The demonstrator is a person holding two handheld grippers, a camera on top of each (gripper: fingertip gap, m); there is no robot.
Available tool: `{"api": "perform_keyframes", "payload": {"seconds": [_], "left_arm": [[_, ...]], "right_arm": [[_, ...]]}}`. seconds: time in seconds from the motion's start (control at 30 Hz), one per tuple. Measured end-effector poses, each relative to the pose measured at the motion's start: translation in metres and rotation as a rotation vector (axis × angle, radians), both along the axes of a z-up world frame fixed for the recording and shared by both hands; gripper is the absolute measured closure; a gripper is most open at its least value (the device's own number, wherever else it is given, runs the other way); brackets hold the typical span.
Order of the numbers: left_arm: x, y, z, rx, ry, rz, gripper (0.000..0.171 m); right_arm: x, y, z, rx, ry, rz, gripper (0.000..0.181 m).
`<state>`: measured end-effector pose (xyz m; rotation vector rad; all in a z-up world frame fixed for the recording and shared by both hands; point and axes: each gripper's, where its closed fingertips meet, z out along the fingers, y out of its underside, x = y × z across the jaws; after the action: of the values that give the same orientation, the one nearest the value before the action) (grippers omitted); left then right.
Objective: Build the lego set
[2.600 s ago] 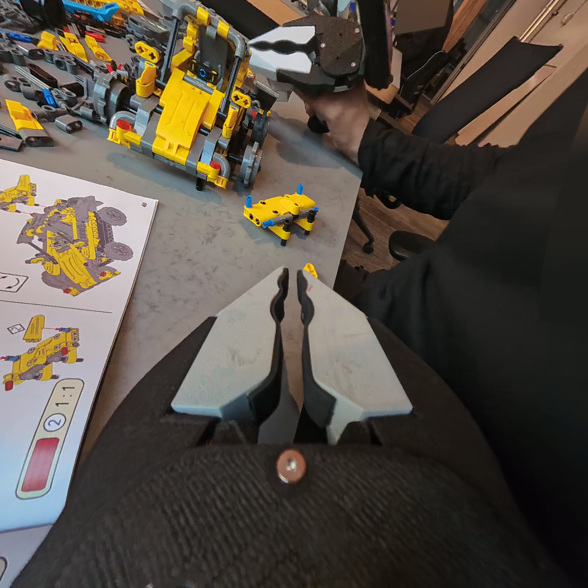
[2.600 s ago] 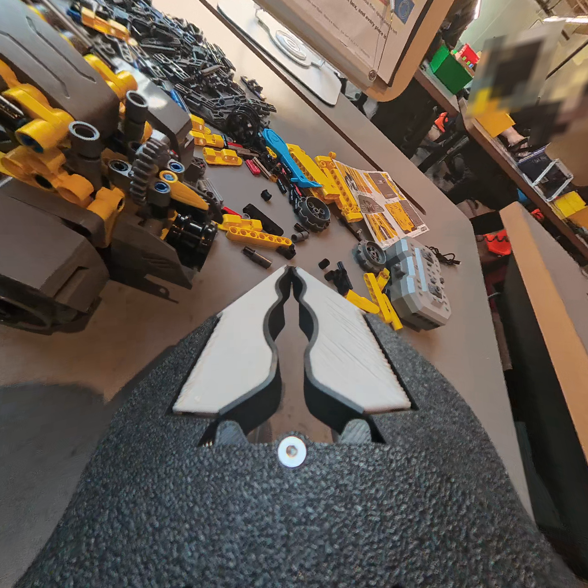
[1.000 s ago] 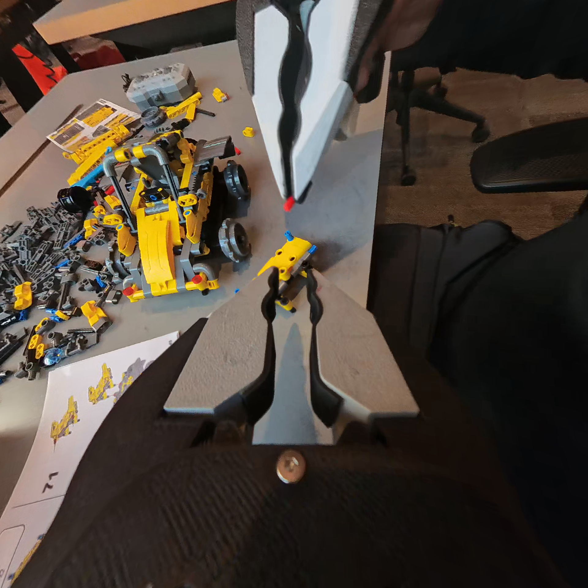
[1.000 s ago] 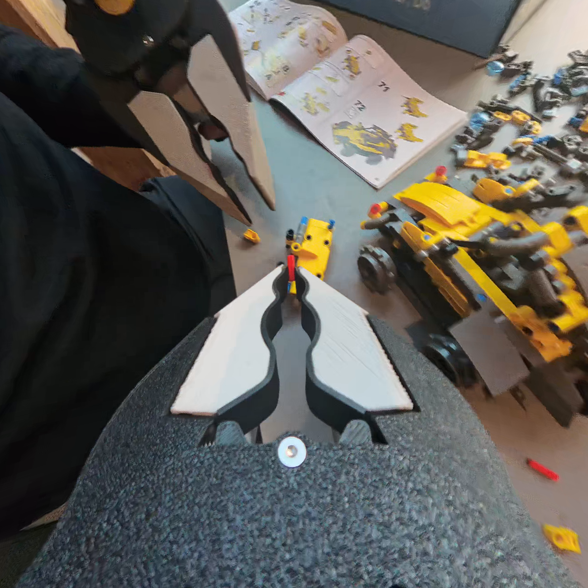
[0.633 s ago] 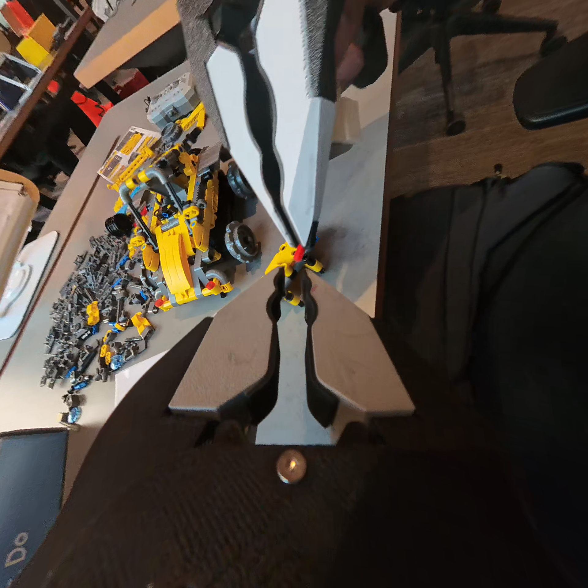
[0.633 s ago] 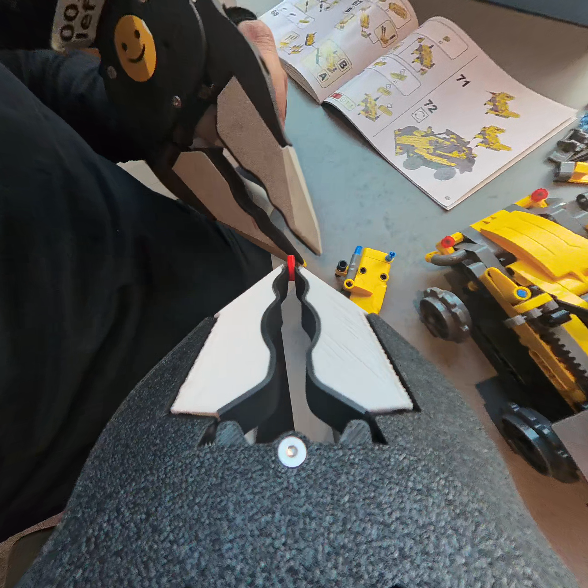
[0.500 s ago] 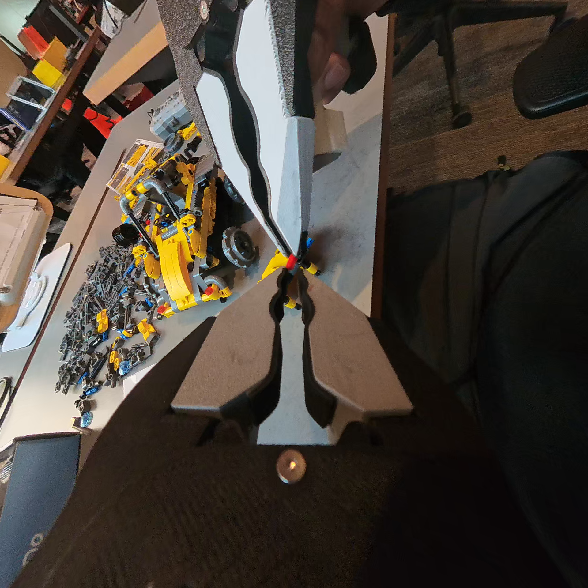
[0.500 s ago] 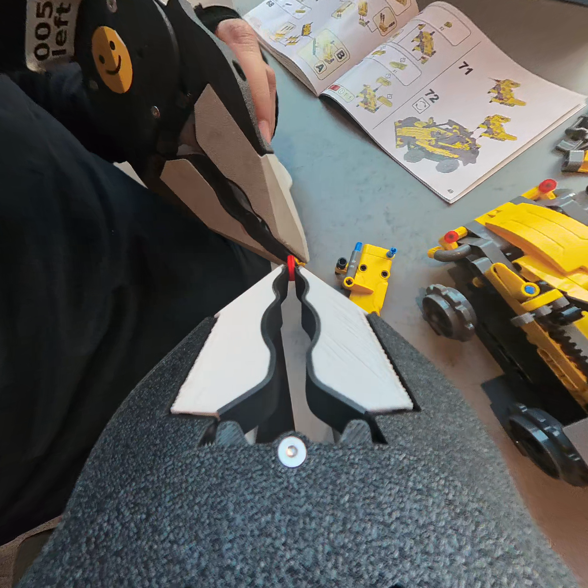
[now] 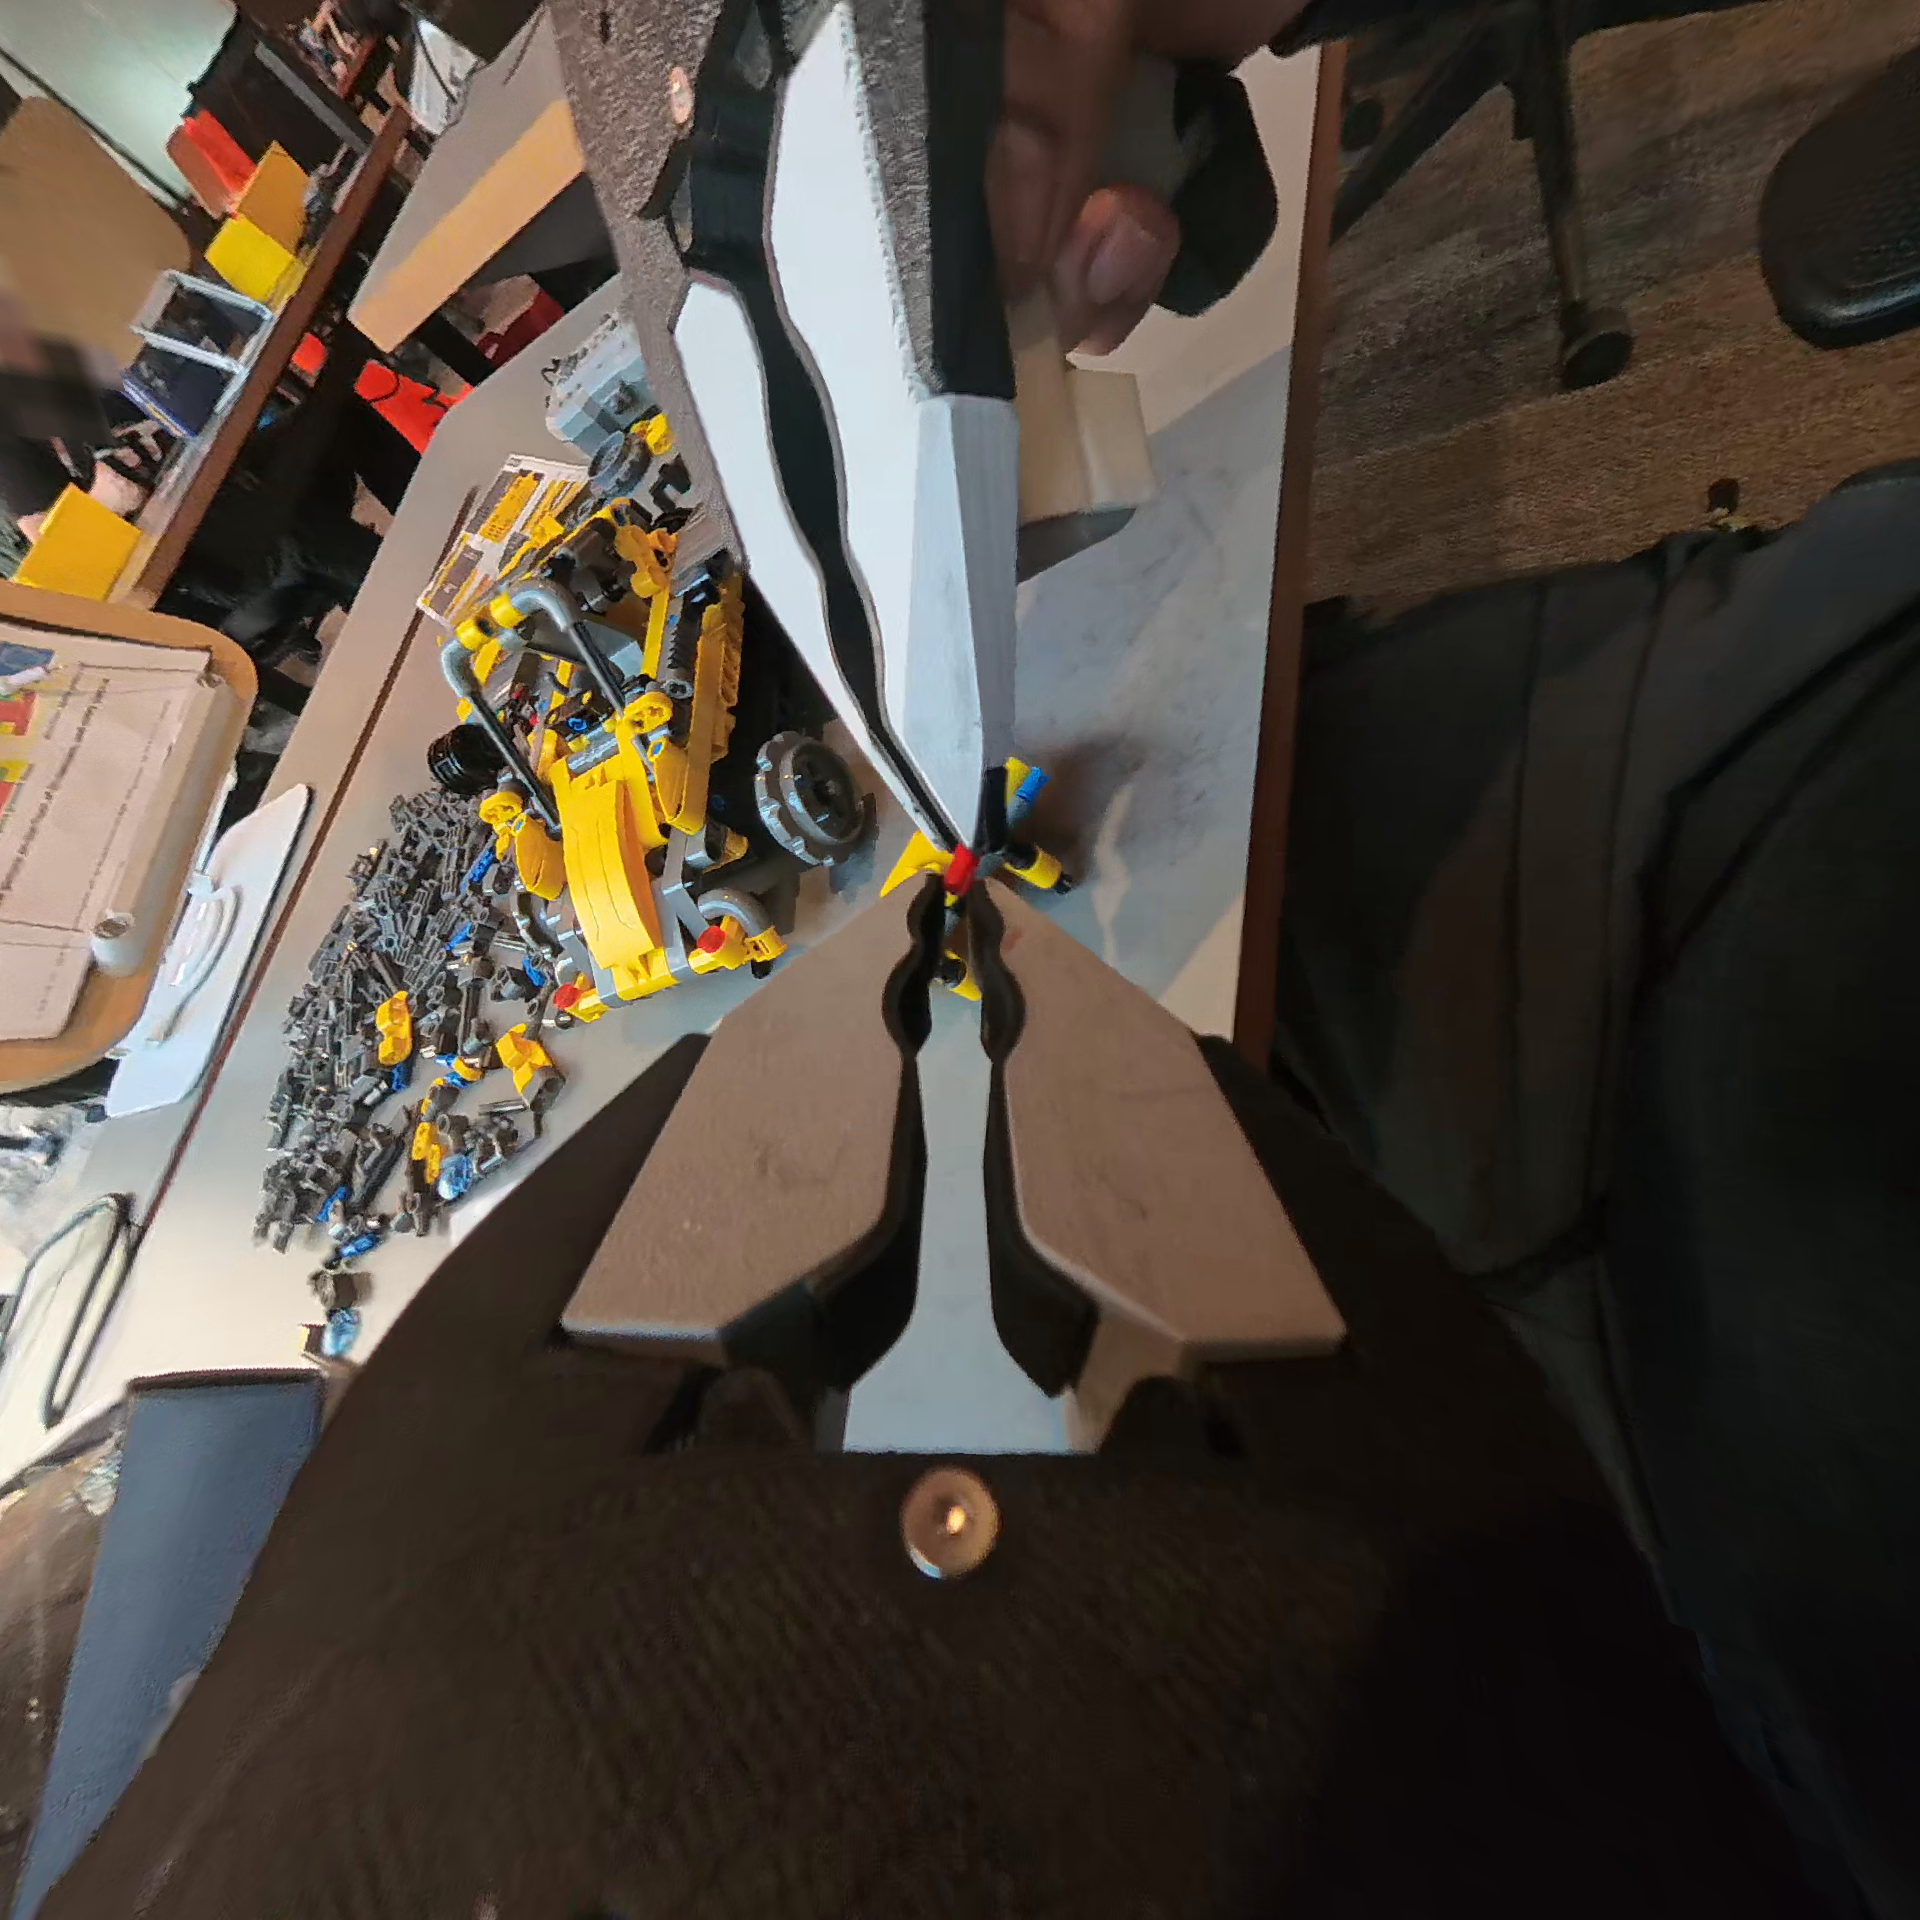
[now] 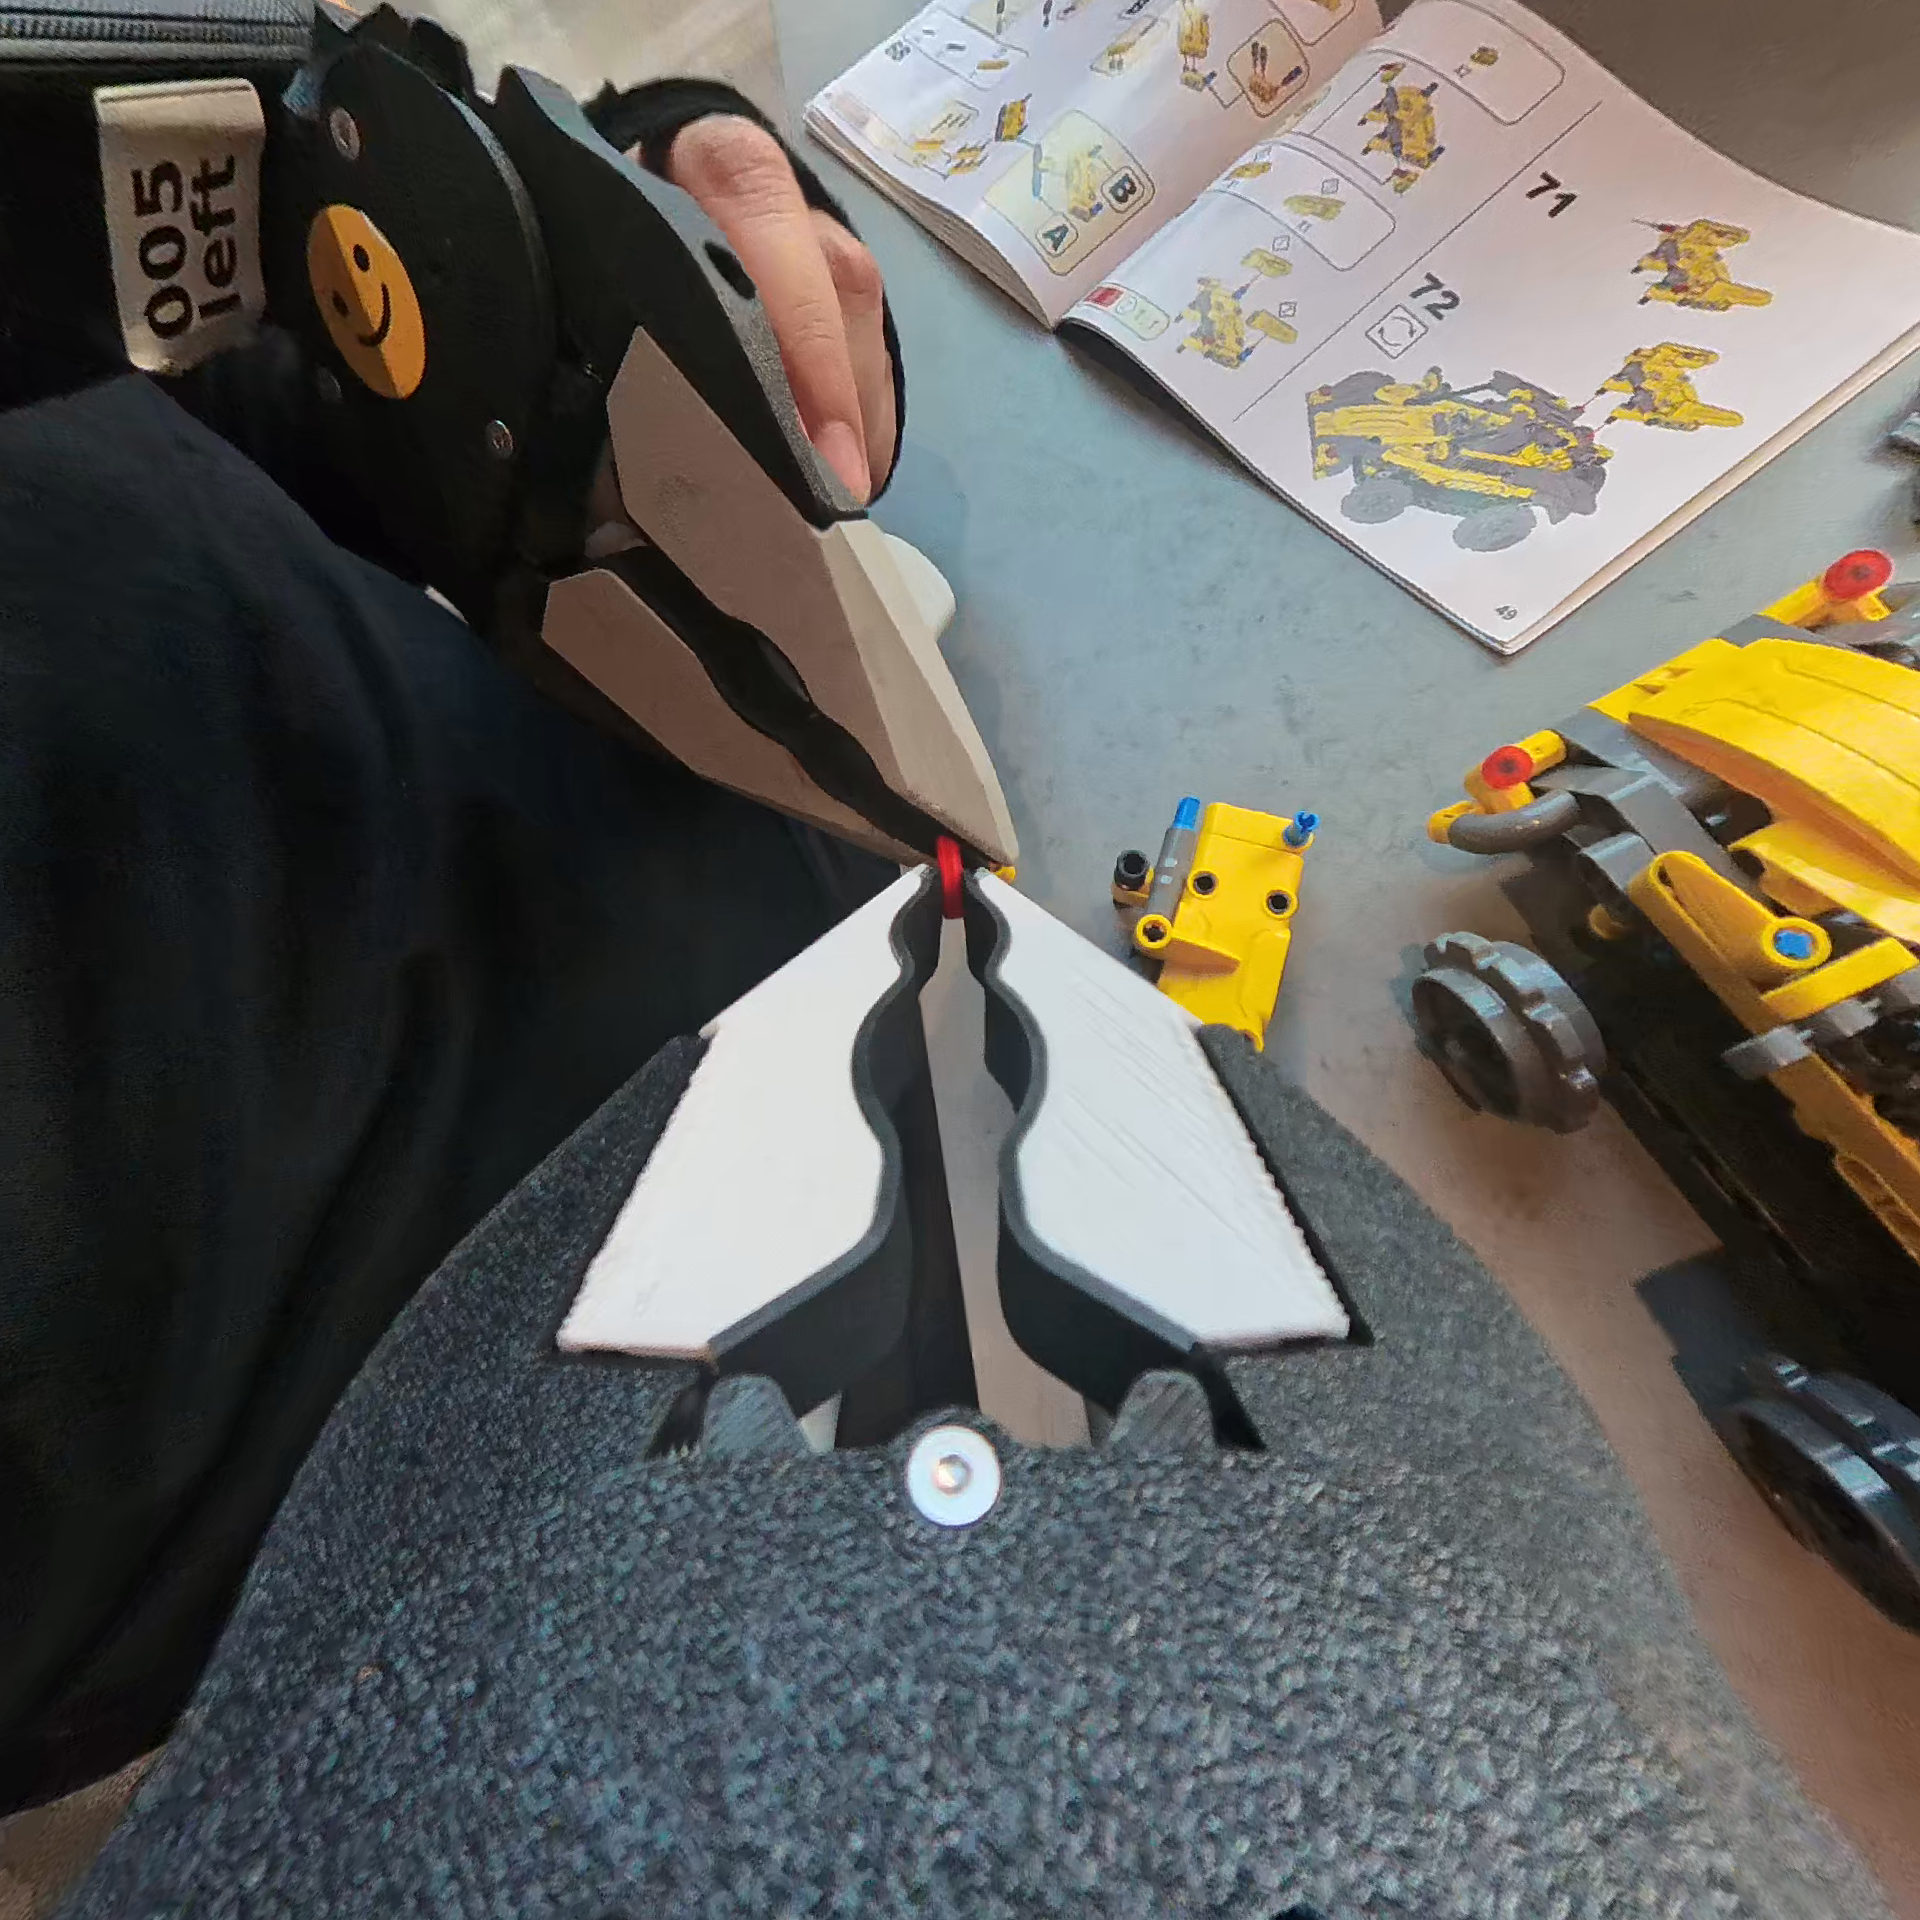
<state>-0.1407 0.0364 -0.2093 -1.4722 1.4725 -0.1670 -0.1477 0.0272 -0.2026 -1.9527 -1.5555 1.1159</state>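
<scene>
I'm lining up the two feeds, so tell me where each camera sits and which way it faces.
Left wrist view: on the left gripper, looking across the grey table toward the yellow vehicle; a dark-clothed lap shows right.
Right wrist view: on the right gripper, facing the person's body and the booklet; a hand shows.
Shared: both grippers, tips meeting at the red pin, and the small yellow assembly.

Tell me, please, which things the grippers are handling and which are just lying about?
Handled: red pin, pinched by right gripper, left gripper tips right at it.
Lying about: small yellow assembly, yellow vehicle, instruction booklet, loose parts.
</scene>
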Motion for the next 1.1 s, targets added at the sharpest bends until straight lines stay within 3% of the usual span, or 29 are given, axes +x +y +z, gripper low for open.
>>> {"api": "perform_keyframes", "payload": {"seconds": [0.33, 0.6, 0.8, 1.1], "left_arm": [[0.0, -0.002, -0.011, -0.105, -0.007, 0.002, 0.167], [-0.002, 0.0, -0.01, -0.054, 0.015, 0.022, 0.171], [-0.006, 0.006, 0.004, -0.131, -0.146, 0.069, 0.171], [-0.003, 0.002, 0.017, -0.168, -0.241, 0.042, 0.171]], "right_arm": [[-0.002, 0.001, -0.009, -0.041, -0.02, -0.001, 0.178], [-0.003, 0.003, -0.005, -0.008, -0.015, -0.011, 0.177], [0.003, 0.011, 0.025, -0.013, 0.172, -0.096, 0.179], [-0.002, 0.006, 0.024, -0.034, 0.214, -0.116, 0.169]]}}
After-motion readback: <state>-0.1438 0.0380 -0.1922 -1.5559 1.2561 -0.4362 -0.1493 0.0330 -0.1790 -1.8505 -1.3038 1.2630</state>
